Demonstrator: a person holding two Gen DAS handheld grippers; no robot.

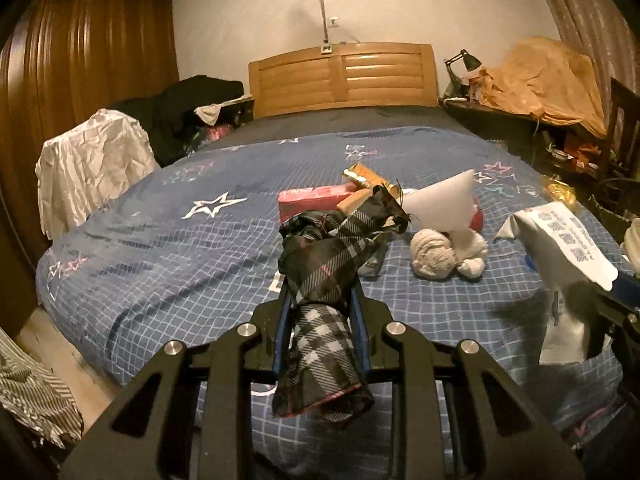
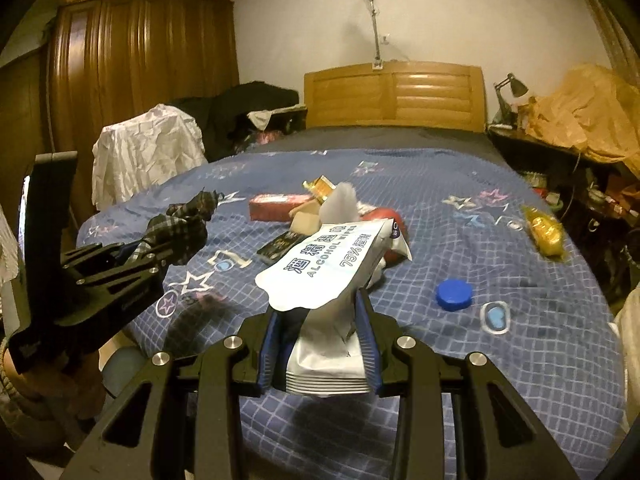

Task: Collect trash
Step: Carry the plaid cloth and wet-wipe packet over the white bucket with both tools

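Observation:
My left gripper [image 1: 320, 300] is shut on a black-and-white plaid cloth [image 1: 332, 248], which bunches ahead of the fingers and hangs behind them, lifted above the bed. The same gripper [image 2: 160, 252] shows at the left of the right wrist view with the plaid cloth [image 2: 188, 220]. My right gripper [image 2: 320, 300] is shut on a white alcohol-wipes packet [image 2: 324, 268], held above the bed; that packet [image 1: 568, 248] appears at the right of the left wrist view. On the bed lie a red box [image 1: 316, 200], a gold wrapper [image 1: 362, 176], a white cone-shaped piece [image 1: 444, 200] and balled socks [image 1: 440, 256].
A blue-checked bedspread with stars [image 1: 168, 248] covers the bed. A blue cap [image 2: 454, 294] and a yellow wrapper [image 2: 544, 230] lie on its right side. A white-draped chair [image 1: 92, 160] and wardrobe [image 1: 80, 60] stand left; a cluttered desk with lamp [image 1: 520, 108] stands right.

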